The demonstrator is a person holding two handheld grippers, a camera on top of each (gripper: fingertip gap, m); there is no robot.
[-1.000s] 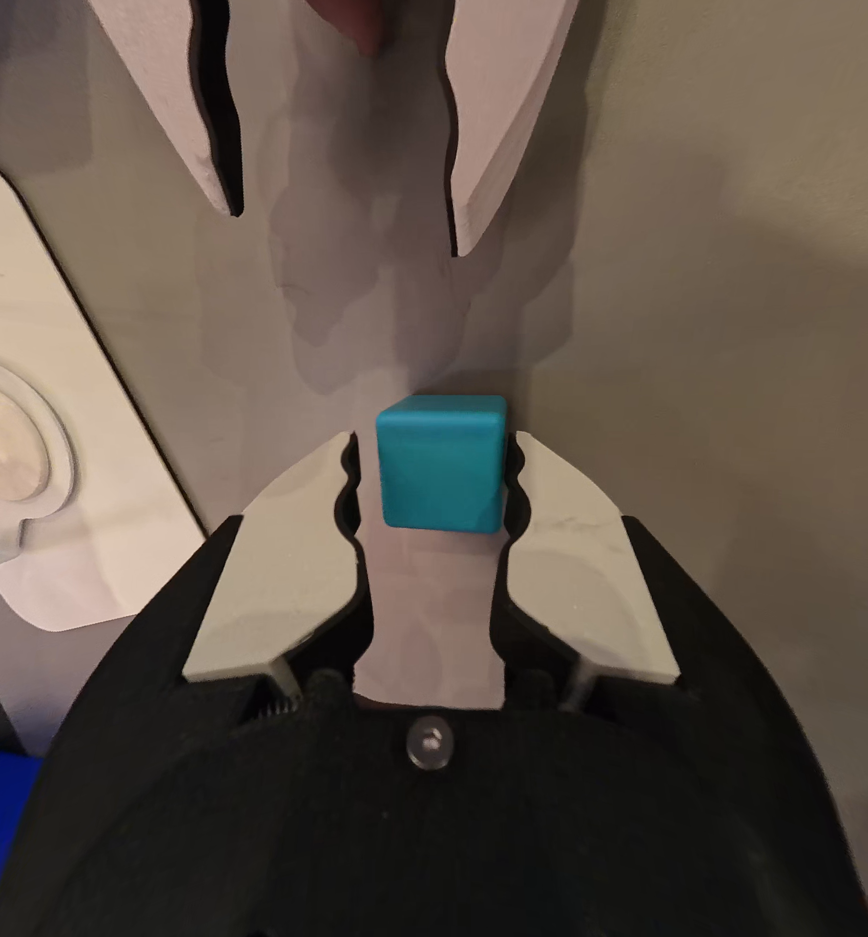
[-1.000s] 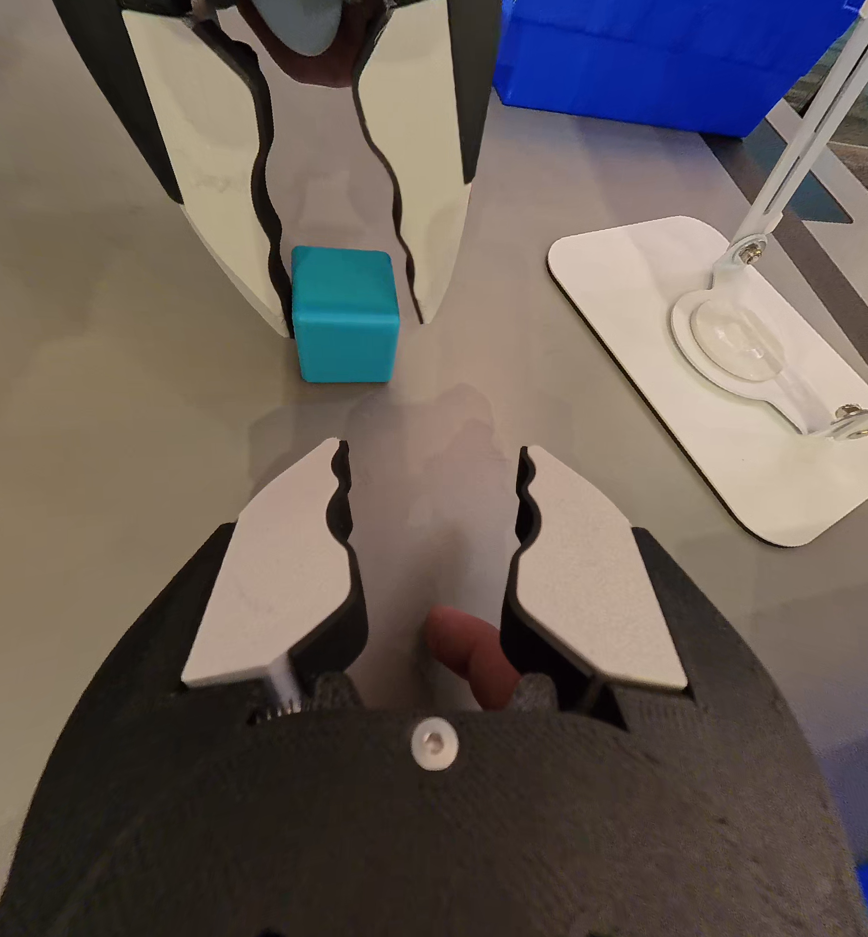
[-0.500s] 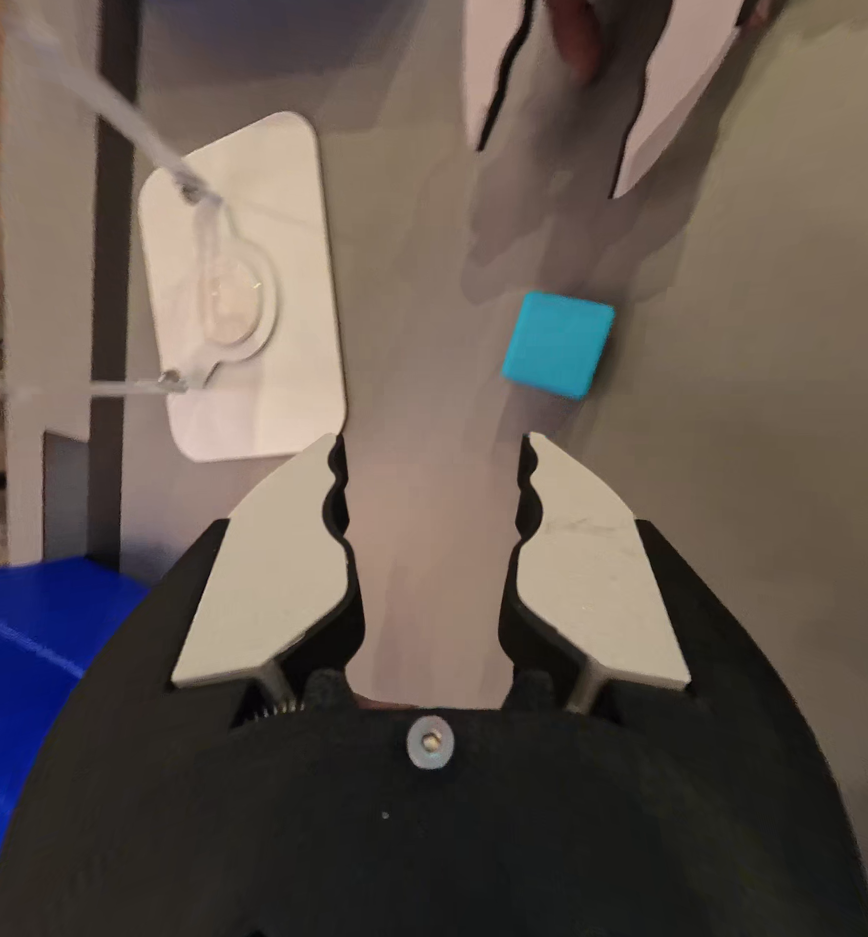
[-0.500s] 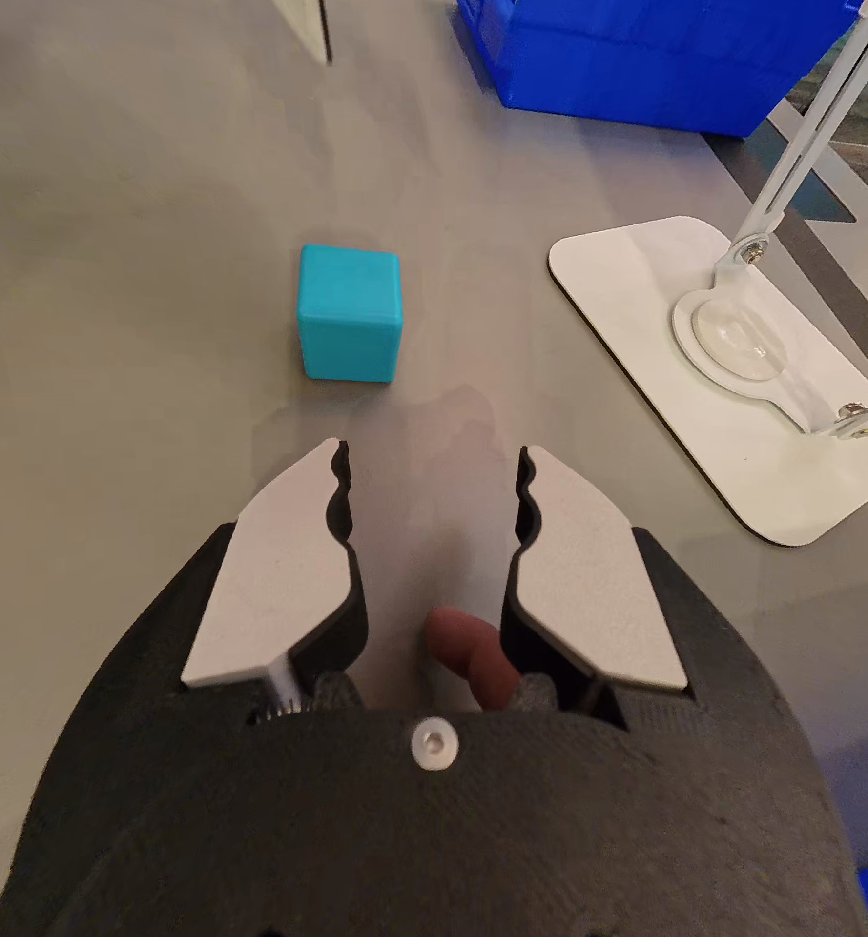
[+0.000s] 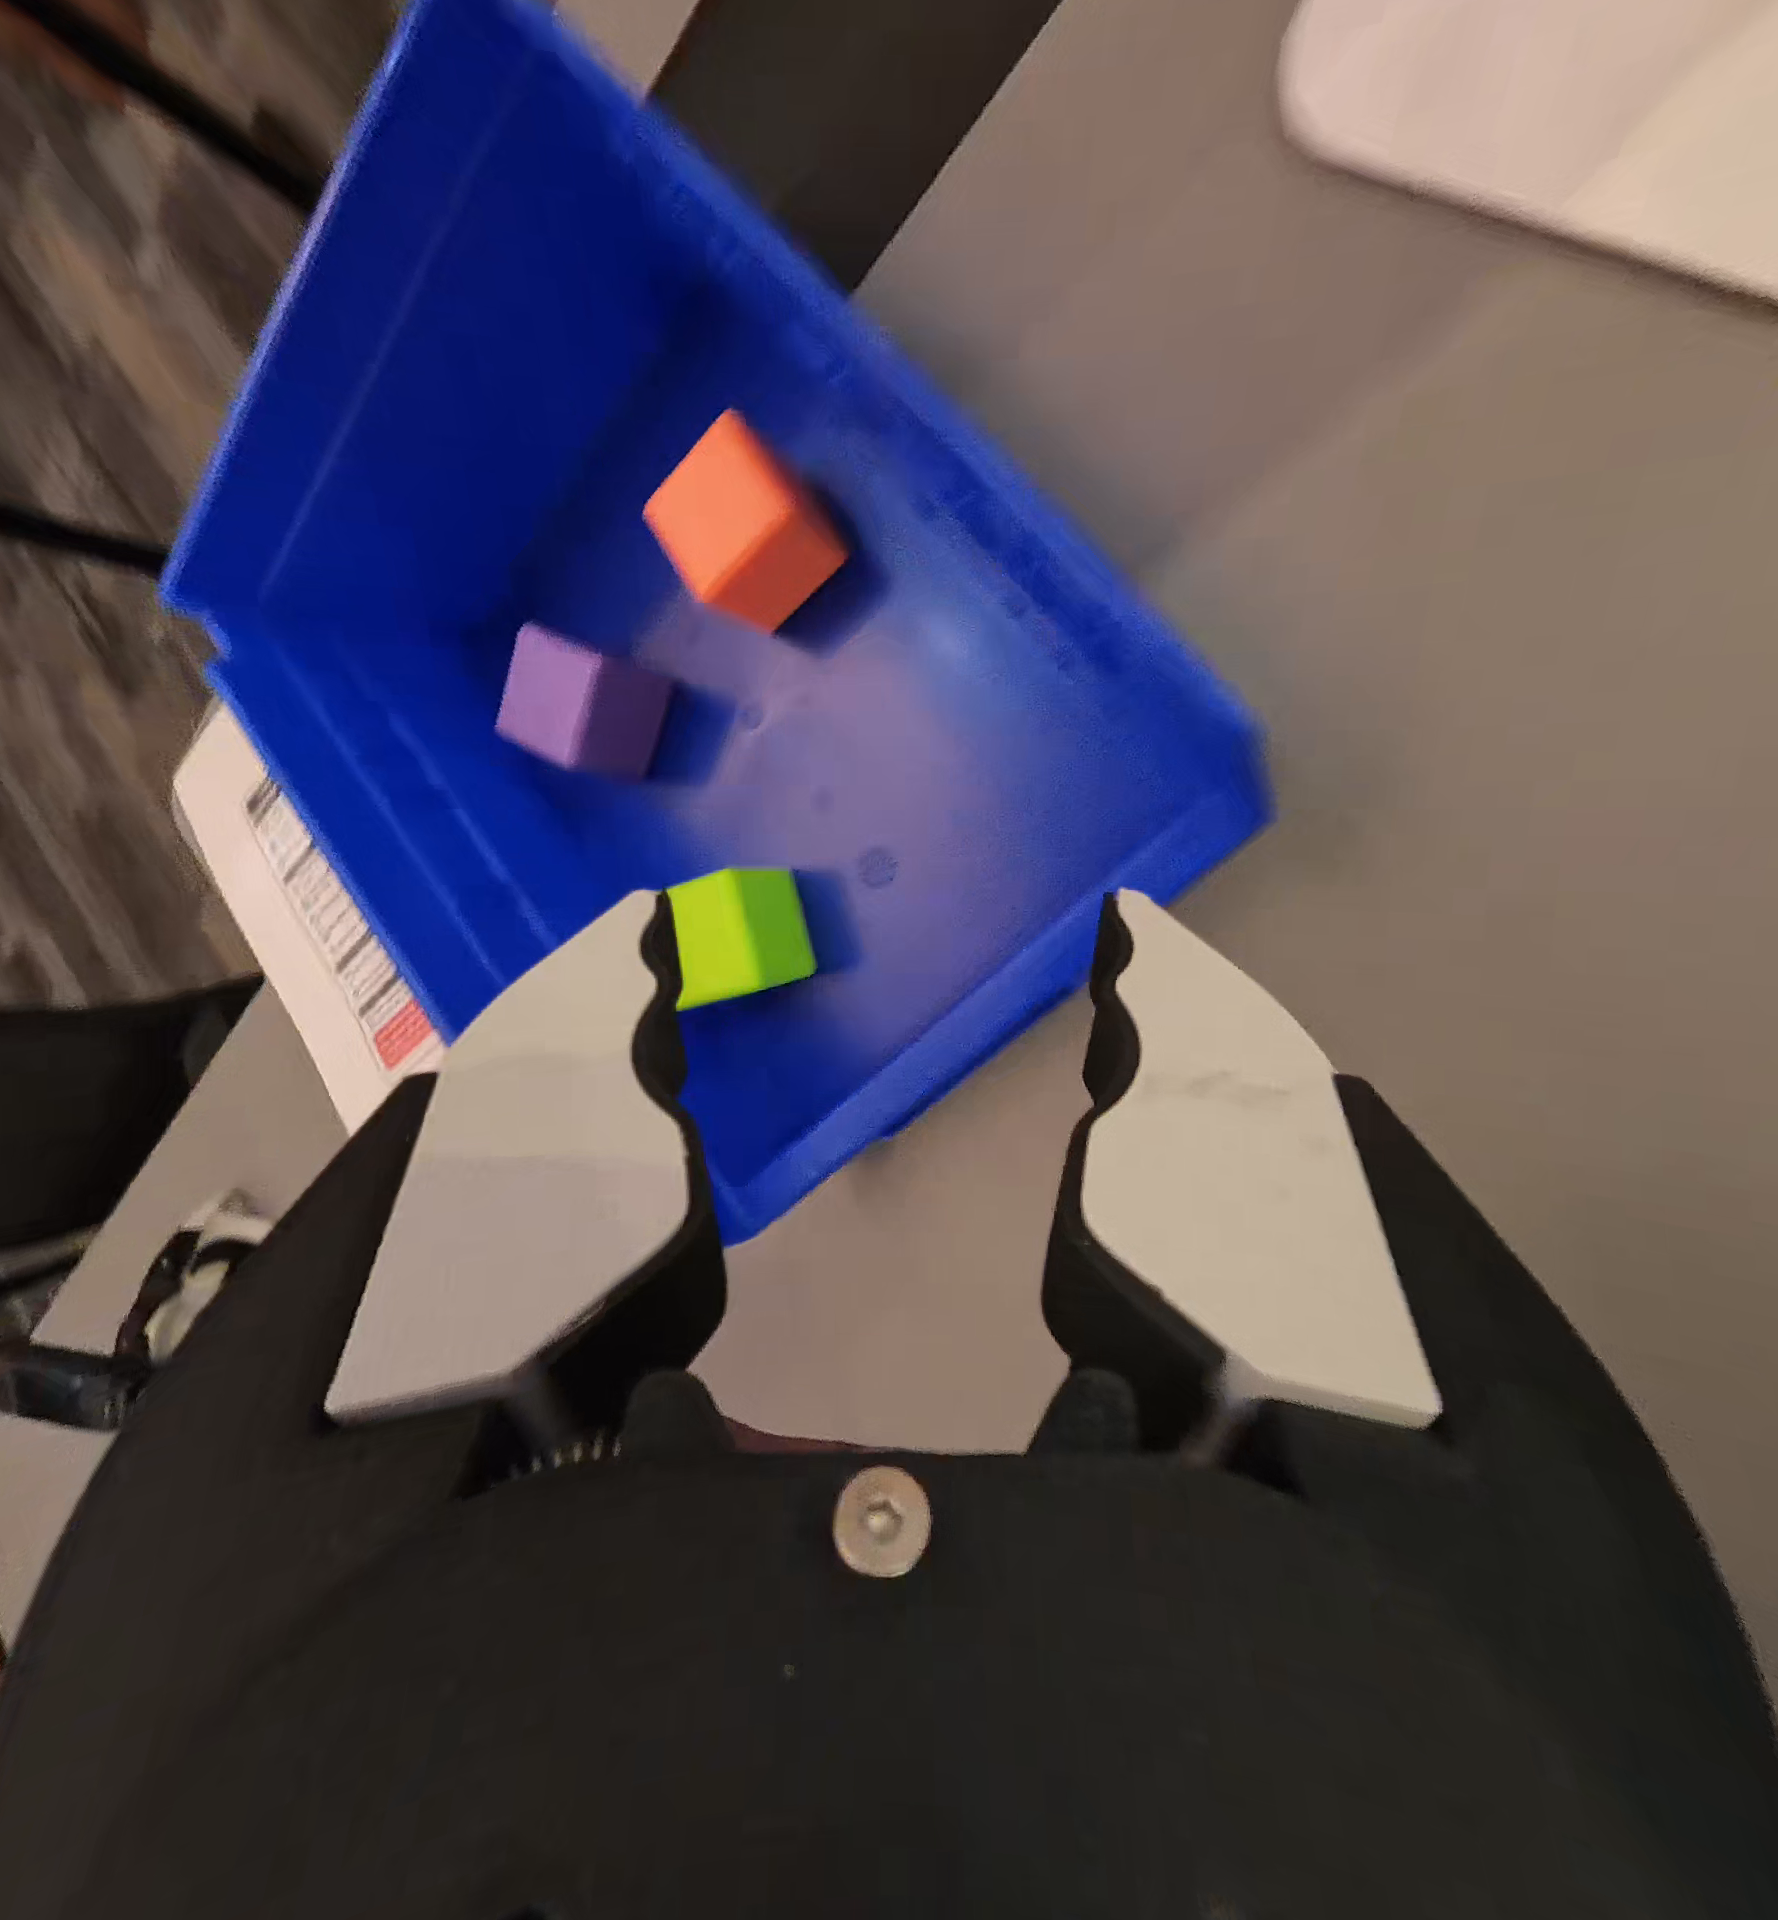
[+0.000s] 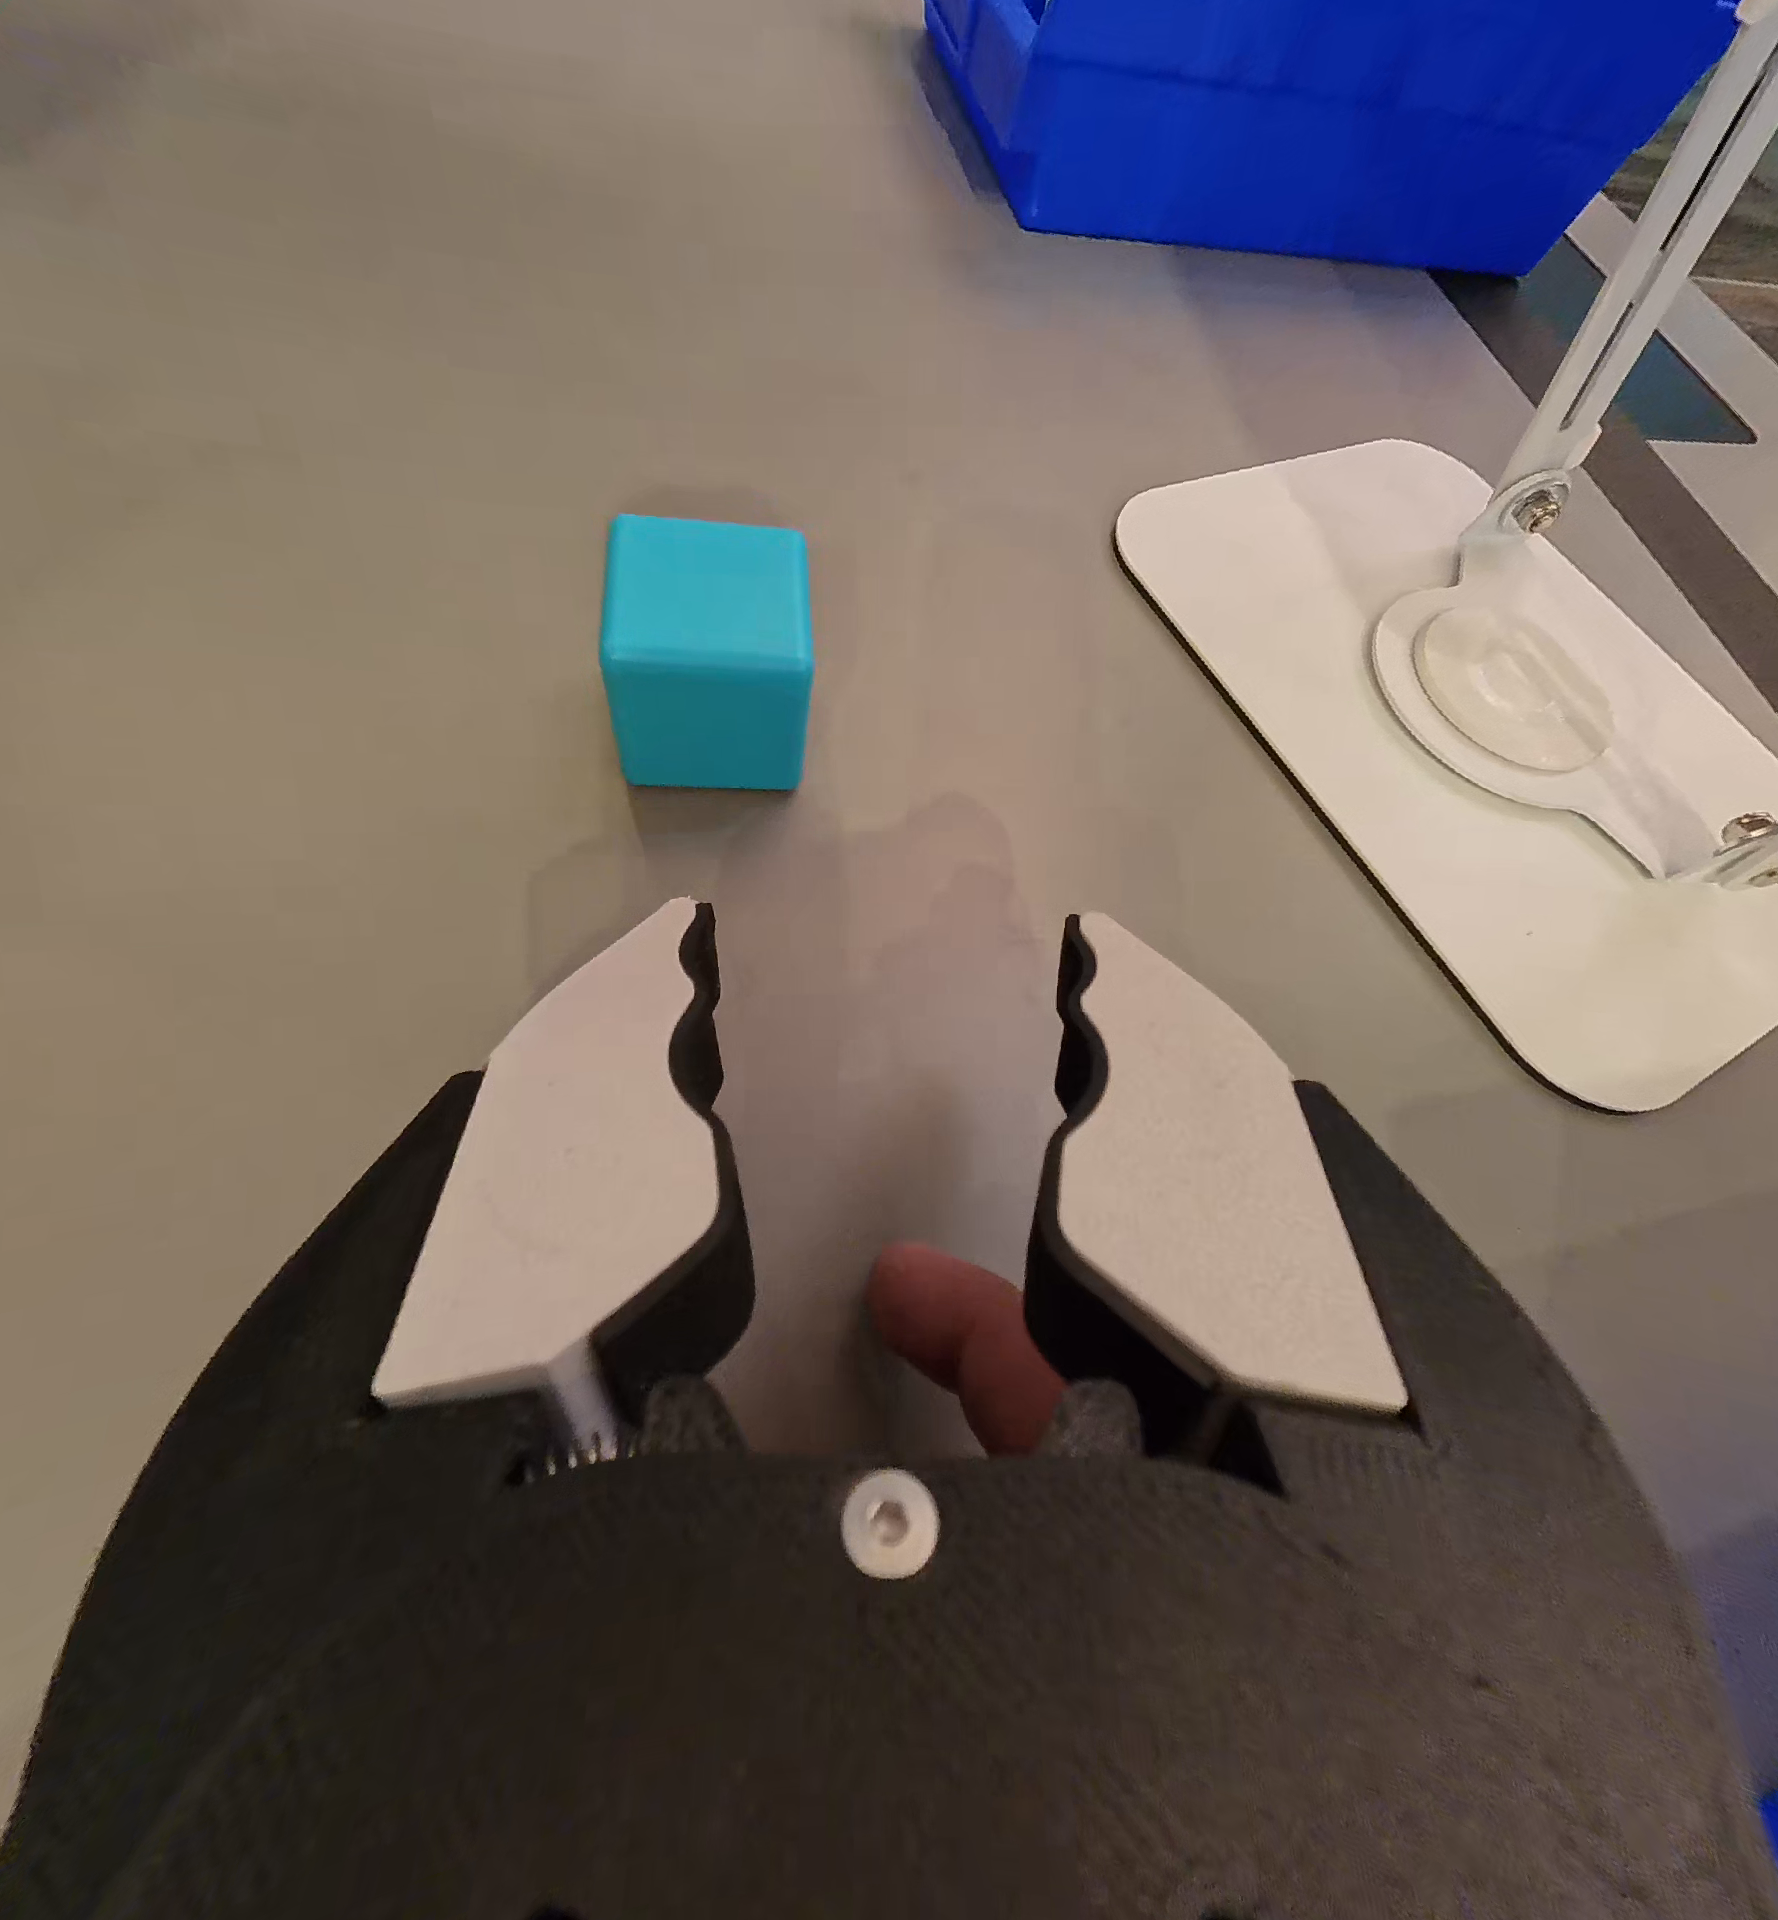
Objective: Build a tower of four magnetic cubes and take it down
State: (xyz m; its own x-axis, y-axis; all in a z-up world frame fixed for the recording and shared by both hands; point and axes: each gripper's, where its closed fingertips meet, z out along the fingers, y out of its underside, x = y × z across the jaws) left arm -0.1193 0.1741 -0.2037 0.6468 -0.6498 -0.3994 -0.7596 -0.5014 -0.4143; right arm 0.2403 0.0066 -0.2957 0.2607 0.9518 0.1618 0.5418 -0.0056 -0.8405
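Observation:
A teal cube (image 6: 703, 649) stands alone on the grey table (image 6: 241, 520), a little ahead and left of my open, empty right gripper (image 6: 885, 914). In the left wrist view my left gripper (image 5: 880, 904) is open and empty, hovering over the near corner of a blue bin (image 5: 428, 343). The bin holds an orange cube (image 5: 745, 520), a purple cube (image 5: 584, 701) and a green cube (image 5: 745, 935). The green cube lies just beyond my left fingertip (image 5: 646, 914). This view is motion-blurred.
A white stand base with a metal arm (image 6: 1487, 748) sits to the right of the teal cube. The blue bin (image 6: 1280, 114) shows at the back right in the right wrist view. The table edge and floor (image 5: 64, 416) lie left of the bin. The left gripper's tips are roughly 40 cm from the right gripper's.
My left gripper let go of the teal cube, pulled away and swung over to the blue bin. The teal cube stays on the table. The right gripper has not moved.

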